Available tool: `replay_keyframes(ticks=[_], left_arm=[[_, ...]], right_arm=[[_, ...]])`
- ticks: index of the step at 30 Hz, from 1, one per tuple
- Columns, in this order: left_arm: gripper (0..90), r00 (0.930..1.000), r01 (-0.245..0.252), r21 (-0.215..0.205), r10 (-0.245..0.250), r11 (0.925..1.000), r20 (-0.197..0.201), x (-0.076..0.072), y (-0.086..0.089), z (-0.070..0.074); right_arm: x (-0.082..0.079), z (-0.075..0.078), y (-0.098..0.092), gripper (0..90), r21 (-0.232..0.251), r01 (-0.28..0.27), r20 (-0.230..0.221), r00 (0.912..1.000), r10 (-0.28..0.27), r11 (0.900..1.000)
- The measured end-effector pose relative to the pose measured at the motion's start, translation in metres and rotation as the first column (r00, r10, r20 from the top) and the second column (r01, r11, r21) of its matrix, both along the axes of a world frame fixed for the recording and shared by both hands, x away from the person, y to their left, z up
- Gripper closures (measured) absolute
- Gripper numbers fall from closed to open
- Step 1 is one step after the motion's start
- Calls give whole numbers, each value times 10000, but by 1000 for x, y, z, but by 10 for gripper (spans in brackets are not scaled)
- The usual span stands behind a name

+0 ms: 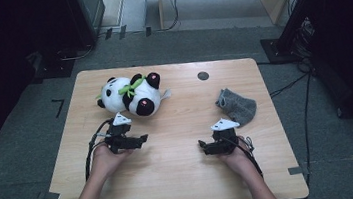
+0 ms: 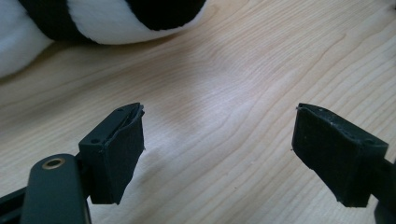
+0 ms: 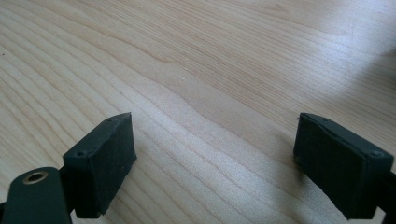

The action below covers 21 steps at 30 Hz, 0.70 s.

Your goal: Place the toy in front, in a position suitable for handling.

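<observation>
You are keeping your left tool (image 1: 141, 138) spread wide and empty just below the plush panda (image 1: 131, 94), which is lying on the tabletop (image 1: 182, 164), ready to grab it. Your right tool (image 1: 203, 146) is waiting wide and empty near the grey cloth (image 1: 238, 105).

The scene is taken from above by the high view, which is set over the person's side and faces forward and down, so that the whole wooden table (image 1: 182, 169) and the floor beyond it are covered from well back. The left gripper view is carried on the left gripper (image 1: 141, 139) and is aimed low across the tabletop, close to the wood, with the plush panda (image 2: 93, 21) cut off at its top edge. The same panda (image 1: 131, 94) is shared with the high view. The right gripper view is carried on the right gripper (image 1: 201, 146) and is held close over bare wood.
</observation>
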<state>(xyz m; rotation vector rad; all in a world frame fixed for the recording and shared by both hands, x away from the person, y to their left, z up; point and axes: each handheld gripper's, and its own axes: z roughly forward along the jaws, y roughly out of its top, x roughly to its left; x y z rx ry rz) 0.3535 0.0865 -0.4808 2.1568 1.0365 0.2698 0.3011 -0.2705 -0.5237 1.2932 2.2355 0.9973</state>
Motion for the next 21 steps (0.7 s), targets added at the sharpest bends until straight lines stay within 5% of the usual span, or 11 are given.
replay_keyframes(ticks=[5, 19, 21], left_arm=[[248, 9996, 257, 12, -257, 9997, -88, 3, 1, 7], [258, 9980, 620, 316, -615, 9976, -168, 17, 2, 28], [260, 9987, 507, 111, -506, 9987, -22, 18, 4, 32]], right_arm=[[0, 0, 0, 125, 6, -8, -5, 10000, 8, 10000], [1, 0, -1, 125, -10, -19, 20, 10000, 19, 10000], [1, 0, -1, 125, -13, -25, 24, 10000, 25, 10000]])
